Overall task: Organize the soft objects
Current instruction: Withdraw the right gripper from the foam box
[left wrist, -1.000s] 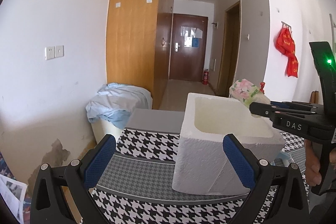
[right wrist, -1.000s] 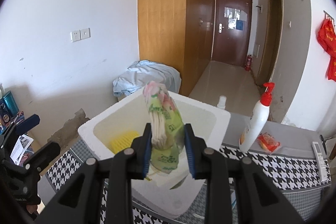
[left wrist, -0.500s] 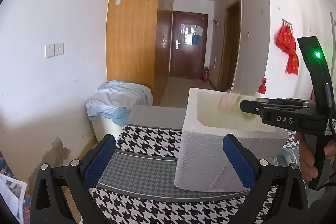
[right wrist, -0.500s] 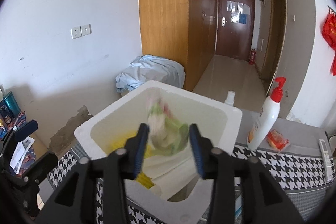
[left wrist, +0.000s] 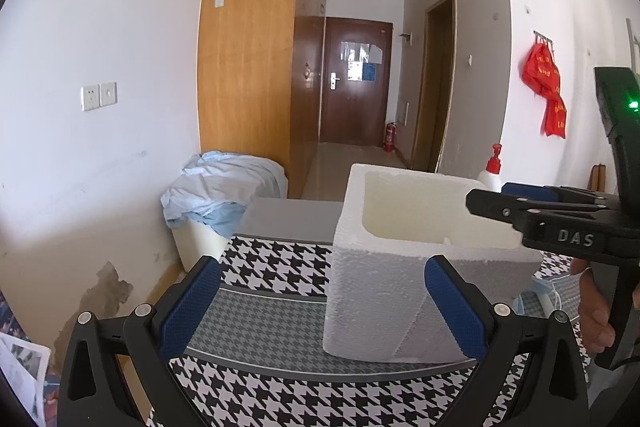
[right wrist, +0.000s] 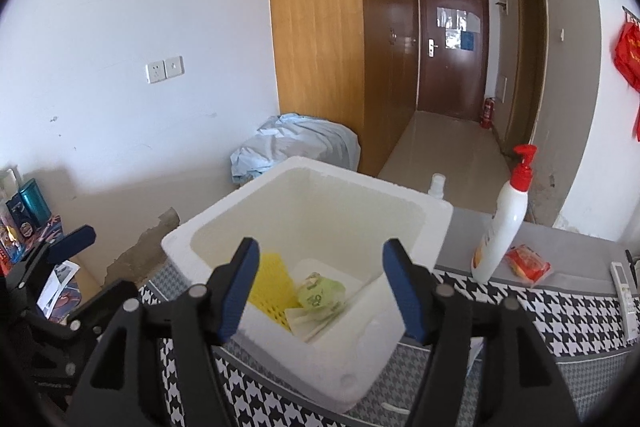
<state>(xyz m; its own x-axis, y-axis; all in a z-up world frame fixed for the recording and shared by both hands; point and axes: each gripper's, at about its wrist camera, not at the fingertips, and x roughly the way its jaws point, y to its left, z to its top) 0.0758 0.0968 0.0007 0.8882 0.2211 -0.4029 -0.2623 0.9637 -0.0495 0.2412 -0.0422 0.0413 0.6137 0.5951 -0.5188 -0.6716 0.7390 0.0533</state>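
A white foam box (right wrist: 424,227) stands on the houndstooth-patterned table (right wrist: 580,319). A green and pink soft packet (right wrist: 320,293) lies at the bottom of the box, beside a yellow mesh item (right wrist: 268,287) and white pieces. My right gripper (right wrist: 320,291) hovers over the box's near rim, its jaws opening with nothing between them. From the left wrist view the right gripper (left wrist: 492,197) reaches over the foam box (left wrist: 368,283) from the right. My left gripper (left wrist: 320,307) stands open in front of the box, holding nothing.
A white pump bottle with a red top (right wrist: 504,219) and a red snack packet (right wrist: 526,263) stand right of the box. A remote (right wrist: 622,283) lies at the far right. A bin draped with blue cloth (left wrist: 224,195) sits beyond the table's left end.
My right gripper opened and let go of the green and pink packet, which dropped into the foam box. The left gripper stayed still.
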